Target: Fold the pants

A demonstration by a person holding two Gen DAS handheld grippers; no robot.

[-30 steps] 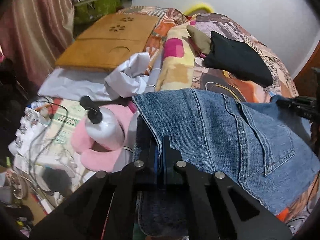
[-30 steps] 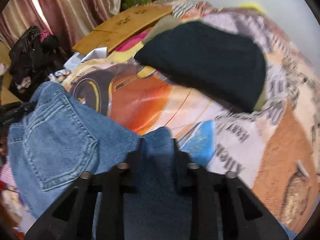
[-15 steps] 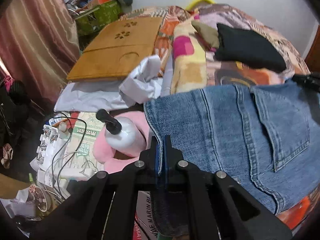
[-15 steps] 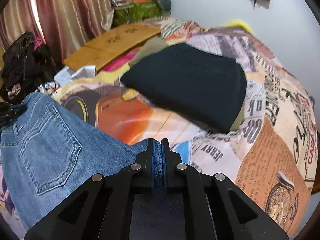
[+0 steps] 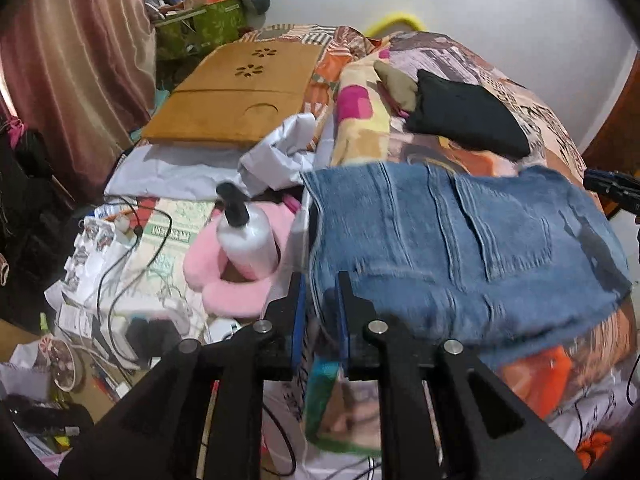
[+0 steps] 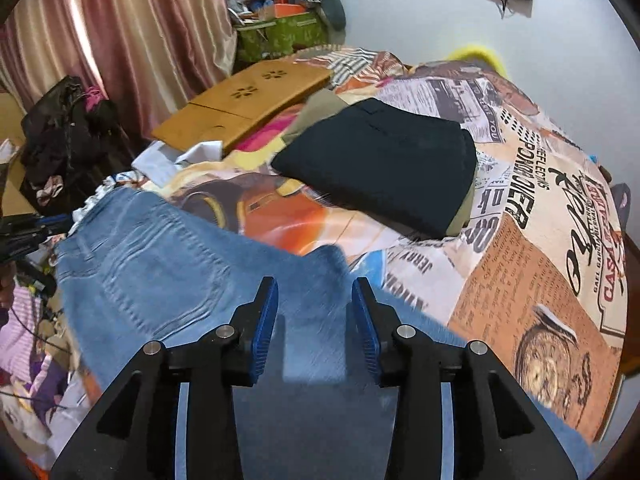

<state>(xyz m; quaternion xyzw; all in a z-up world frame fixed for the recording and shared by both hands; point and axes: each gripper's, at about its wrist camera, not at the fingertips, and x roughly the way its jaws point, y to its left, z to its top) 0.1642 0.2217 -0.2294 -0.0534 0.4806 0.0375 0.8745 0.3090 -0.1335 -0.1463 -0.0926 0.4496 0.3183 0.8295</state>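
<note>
The blue jeans (image 5: 460, 240) lie folded on the printed bedspread (image 6: 540, 240), back pocket up. My left gripper (image 5: 320, 280) hangs over their left edge. Its jaws are opening, with a narrow gap and blurred denim edge just beyond the pads, not pinched. In the right wrist view the jeans (image 6: 160, 264) spread to the left and under my right gripper (image 6: 314, 284). Its jaws are opening too and stand well apart above the cloth, with nothing clamped. The right gripper's tip (image 5: 612, 192) shows at the far edge of the left wrist view.
A folded black garment (image 6: 380, 168) lies on the bed beyond the jeans. A wooden lap table (image 5: 240, 96) and crumpled white cloth (image 5: 280, 152) sit at the back left. Left of the bed are a pump bottle (image 5: 248, 236) on a pink cushion (image 5: 224, 292), papers and cables.
Both grippers were shut on folds of denim; now their jaws have parted and let go. Both have risen and drawn back, and the jeans rest on the bed.
</note>
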